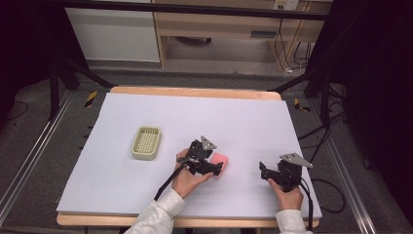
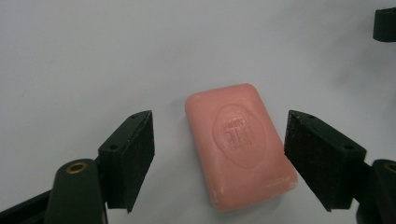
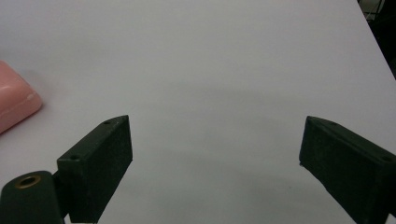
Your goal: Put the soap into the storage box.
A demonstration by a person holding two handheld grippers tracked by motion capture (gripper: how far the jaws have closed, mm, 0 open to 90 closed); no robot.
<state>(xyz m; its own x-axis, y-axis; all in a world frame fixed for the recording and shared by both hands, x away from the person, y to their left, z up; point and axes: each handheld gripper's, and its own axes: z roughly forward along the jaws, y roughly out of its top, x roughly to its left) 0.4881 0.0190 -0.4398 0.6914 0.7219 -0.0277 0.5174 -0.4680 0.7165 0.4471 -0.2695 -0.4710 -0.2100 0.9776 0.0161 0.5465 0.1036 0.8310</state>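
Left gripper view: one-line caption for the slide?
Left gripper with jaws open on either side of a pink rectangular soap bar lying flat on the white table surface, not yet gripped.

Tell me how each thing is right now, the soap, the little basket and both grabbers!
Pink soap: lying flat on the table, stamped side up, not gripped.
Soap tray: empty, upright, apart from the soap.
Left gripper: open, jaws either side of the soap.
Right gripper: open, holding nothing.

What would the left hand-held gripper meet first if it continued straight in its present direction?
Probably the pink soap bar: it lies flat between the open jaws of the left hand-held gripper, directly ahead.
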